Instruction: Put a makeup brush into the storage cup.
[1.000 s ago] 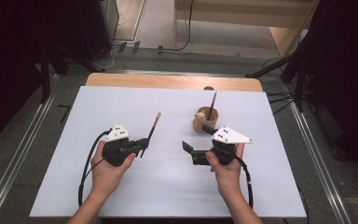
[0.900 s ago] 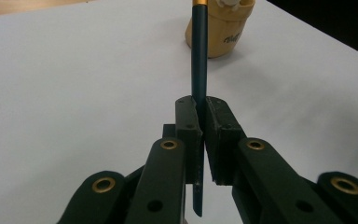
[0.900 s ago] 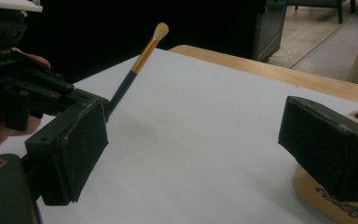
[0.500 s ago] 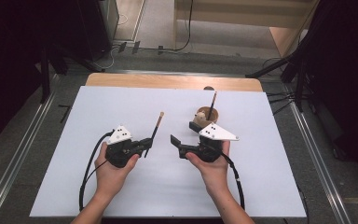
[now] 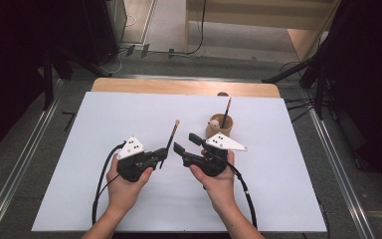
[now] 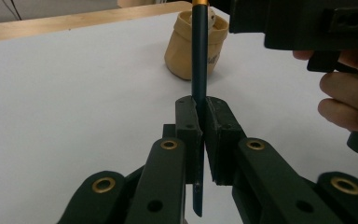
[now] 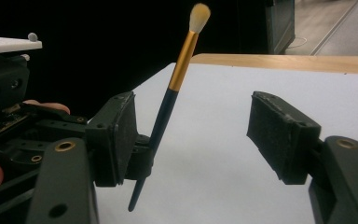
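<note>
A person sits at a white table (image 5: 129, 119) and holds one tool in each hand. The left tool (image 5: 160, 156) is squeezed tight on a little brush (image 5: 170, 139). In the left gripper view, the two black jaws press on the dark handle of the brush (image 6: 198, 70) from both sides, and the bottom tip of the handle pokes out below them. In the right gripper view the brush (image 7: 177, 79) stands up and leans a bit, with a gold band and a soft pale tip at the top. The right tool (image 5: 186, 143) has its jaws wide apart and holds nothing. It is just beside the left tool, and the brush sits between its two open jaws, close to one black pad (image 7: 121, 135) and well apart from the other. Behind the right tool, farther back on the table, there is a small tan cup (image 5: 220, 125). A second brush (image 5: 225, 112) stands inside this cup and leans to one side. Black cables trail from both tools toward the person.
</note>
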`<act>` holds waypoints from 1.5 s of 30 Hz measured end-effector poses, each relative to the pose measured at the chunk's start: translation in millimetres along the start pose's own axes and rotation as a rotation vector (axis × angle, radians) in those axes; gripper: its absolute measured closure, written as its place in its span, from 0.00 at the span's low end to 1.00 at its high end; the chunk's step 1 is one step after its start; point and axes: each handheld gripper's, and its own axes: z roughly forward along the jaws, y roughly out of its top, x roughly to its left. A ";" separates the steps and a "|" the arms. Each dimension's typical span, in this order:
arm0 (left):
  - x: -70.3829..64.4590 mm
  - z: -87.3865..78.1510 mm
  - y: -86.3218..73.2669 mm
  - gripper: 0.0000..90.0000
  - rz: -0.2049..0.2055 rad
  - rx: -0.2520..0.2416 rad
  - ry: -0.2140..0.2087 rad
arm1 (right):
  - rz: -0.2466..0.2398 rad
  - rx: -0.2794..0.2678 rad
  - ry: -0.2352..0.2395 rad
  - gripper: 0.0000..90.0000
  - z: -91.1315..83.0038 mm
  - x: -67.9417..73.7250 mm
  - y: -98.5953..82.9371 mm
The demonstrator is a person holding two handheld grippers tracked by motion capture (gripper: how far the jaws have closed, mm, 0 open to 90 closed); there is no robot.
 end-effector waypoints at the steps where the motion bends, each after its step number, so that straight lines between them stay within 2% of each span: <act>1: -0.6 0.4 -0.4 0.95 -0.001 -0.004 -0.002 | 0.001 -0.004 0.003 0.42 0.7 0.4 -0.9; 6: -7.2 2.9 -2.2 0.95 0.022 -0.014 -0.015 | 0.037 -0.013 0.037 0.54 2.3 -0.2 -4.0; 9: -11.4 4.7 -3.8 0.95 0.031 -0.029 -0.016 | 0.050 -0.017 0.042 0.61 2.3 -0.3 -4.6; 13: -14.6 7.4 -5.8 0.95 0.039 -0.027 -0.025 | 0.083 -0.011 0.058 0.68 2.1 -1.9 -4.5; 18: -18.5 10.1 -7.5 0.95 0.051 -0.026 -0.033 | 0.098 -0.005 0.076 0.76 2.6 -2.9 -5.1; 28: -21.8 10.9 -8.7 0.95 0.069 -0.029 -0.042 | 0.159 -0.001 0.121 0.91 2.3 -7.6 -5.6; 31: -21.7 11.3 -9.0 0.95 0.068 -0.028 -0.043 | 0.164 -0.002 0.141 0.94 2.3 -8.2 -5.8; 35: -19.6 12.2 -9.1 0.93 0.062 -0.039 -0.050 | 0.141 -0.014 0.129 0.94 1.8 -6.8 -5.8; 36: -18.8 12.0 -9.5 0.90 0.059 -0.052 -0.050 | 0.139 -0.017 0.126 0.94 1.7 -6.8 -5.7; 38: -16.5 11.5 -10.2 0.76 0.052 -0.081 -0.050 | 0.132 -0.022 0.122 0.94 1.0 -7.8 -5.1; 42: -14.1 8.8 -10.8 0.56 0.069 -0.121 -0.008 | 0.114 -0.036 0.104 0.94 -1.3 -10.8 -3.5; 45: -13.6 8.0 -11.2 0.42 0.085 -0.133 0.023 | 0.089 -0.048 0.081 0.94 -3.5 -13.0 -2.0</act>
